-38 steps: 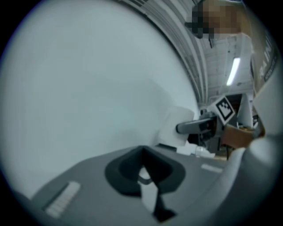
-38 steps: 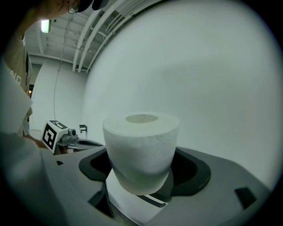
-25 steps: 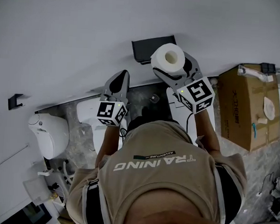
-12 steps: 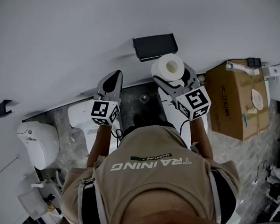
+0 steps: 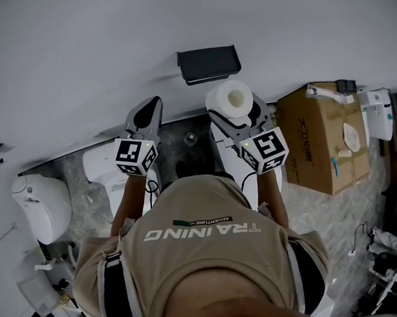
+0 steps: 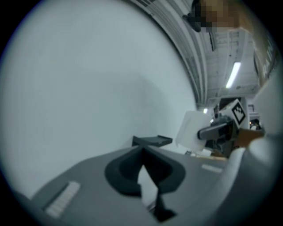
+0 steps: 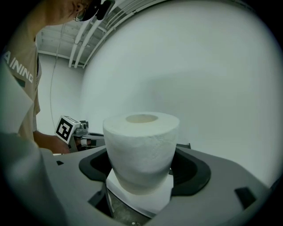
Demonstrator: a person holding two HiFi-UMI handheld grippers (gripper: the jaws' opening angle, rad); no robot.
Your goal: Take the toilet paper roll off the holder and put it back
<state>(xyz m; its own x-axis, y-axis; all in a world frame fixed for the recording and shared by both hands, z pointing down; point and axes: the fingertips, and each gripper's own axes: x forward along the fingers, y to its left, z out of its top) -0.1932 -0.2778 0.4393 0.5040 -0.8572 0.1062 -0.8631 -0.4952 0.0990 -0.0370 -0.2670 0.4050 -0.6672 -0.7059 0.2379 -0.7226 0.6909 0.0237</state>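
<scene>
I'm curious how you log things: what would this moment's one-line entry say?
right gripper: jaws shut on toilet paper roll | left gripper: jaws together, empty | holder: on wall, no roll

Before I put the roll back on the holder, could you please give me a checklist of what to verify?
1. The toilet paper roll is clamped between the jaws of the right gripper: ok.
2. The holder carries no roll: ok.
3. Roll lined up at the holder: not ok, it is short of it.
4. The left gripper is shut, empty and apart from the roll: ok.
5. Where the holder's peg sits: cannot tell.
</scene>
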